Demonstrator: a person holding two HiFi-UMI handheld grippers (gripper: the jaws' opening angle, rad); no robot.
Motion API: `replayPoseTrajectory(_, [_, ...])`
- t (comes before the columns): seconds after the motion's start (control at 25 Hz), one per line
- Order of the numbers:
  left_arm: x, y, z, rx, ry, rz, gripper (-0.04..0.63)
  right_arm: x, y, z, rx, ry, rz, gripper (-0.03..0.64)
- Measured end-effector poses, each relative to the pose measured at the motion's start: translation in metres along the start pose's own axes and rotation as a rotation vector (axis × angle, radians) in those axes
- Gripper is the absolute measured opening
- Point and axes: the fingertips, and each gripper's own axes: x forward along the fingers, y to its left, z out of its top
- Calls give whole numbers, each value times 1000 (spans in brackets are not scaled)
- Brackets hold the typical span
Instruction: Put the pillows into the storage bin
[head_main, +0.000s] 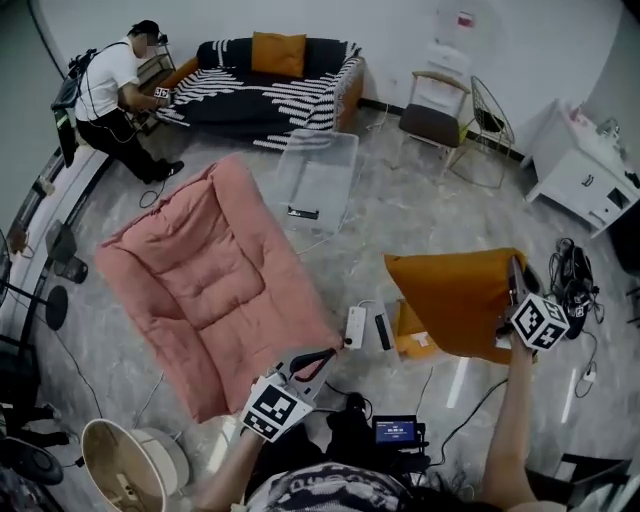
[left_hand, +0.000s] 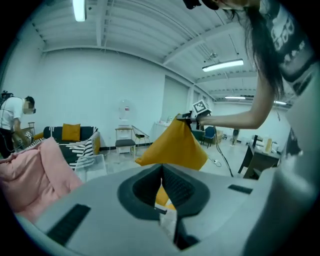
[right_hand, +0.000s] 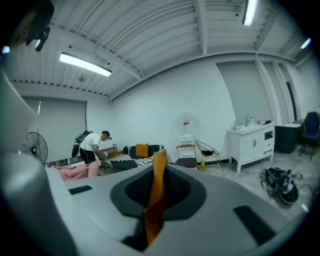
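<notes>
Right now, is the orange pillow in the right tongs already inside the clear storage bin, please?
No, that orange pillow hangs from the right tongs, well apart from the clear storage bin.

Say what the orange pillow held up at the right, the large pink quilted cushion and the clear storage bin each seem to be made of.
Orange square pillow: soft matte cloth, probably; it droops and folds from its pinched top.
Large pink quilted cushion: matte plush fabric over padding; stitched puffy panels.
Clear rectangular storage bin: likely glossy transparent plastic; the floor shows through.
</notes>
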Motion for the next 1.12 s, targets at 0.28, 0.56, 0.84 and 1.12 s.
replayPoseTrajectory(0.28, [65,-34,11,-5,65,2,12,43,-127,-6,-289,120,-88,25])
replayPoseTrajectory(0.56, [75,-30,2,-28,134,70,12,74,-160,-129,-303,345,-56,68])
replayPoseTrajectory(0.84, [78,-33,-11,-78,165,100,12,61,-117,-270,-75,562,45,152])
replayPoseTrajectory(1.12, [71,-41,-22,-111,150,132,12,60,-68,-282,-83,559,161,163])
